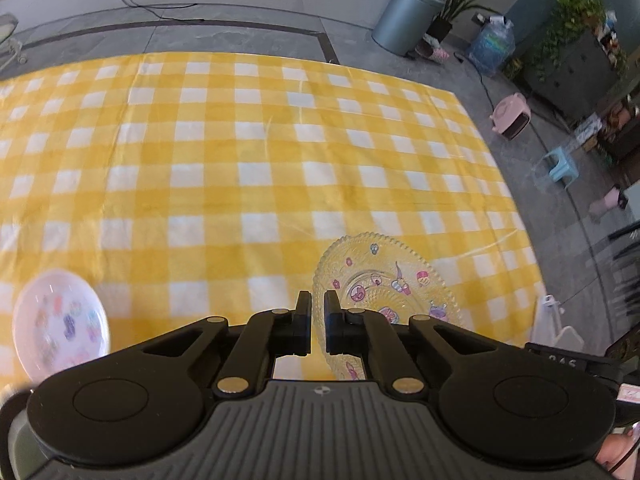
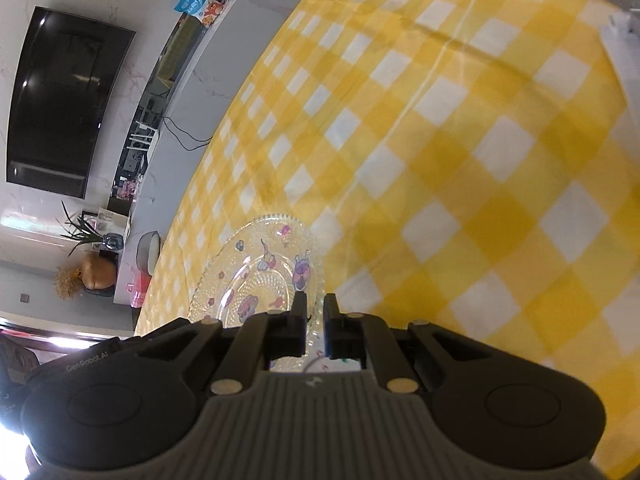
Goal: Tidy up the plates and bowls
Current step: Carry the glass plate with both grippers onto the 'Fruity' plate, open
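Note:
A clear glass plate with cartoon stickers and a beaded rim is over the yellow checked tablecloth. My left gripper is nearly shut, with the plate's left rim between its jaws. The same plate shows tilted in the right wrist view, and my right gripper is shut on its rim. A white plate with pastel pictures lies on the cloth at the lower left of the left wrist view.
The cloth's far and right edges drop to a grey floor with a metal bin, a water jug, a pink heater and a blue stool. A white object sits at the cloth's upper right.

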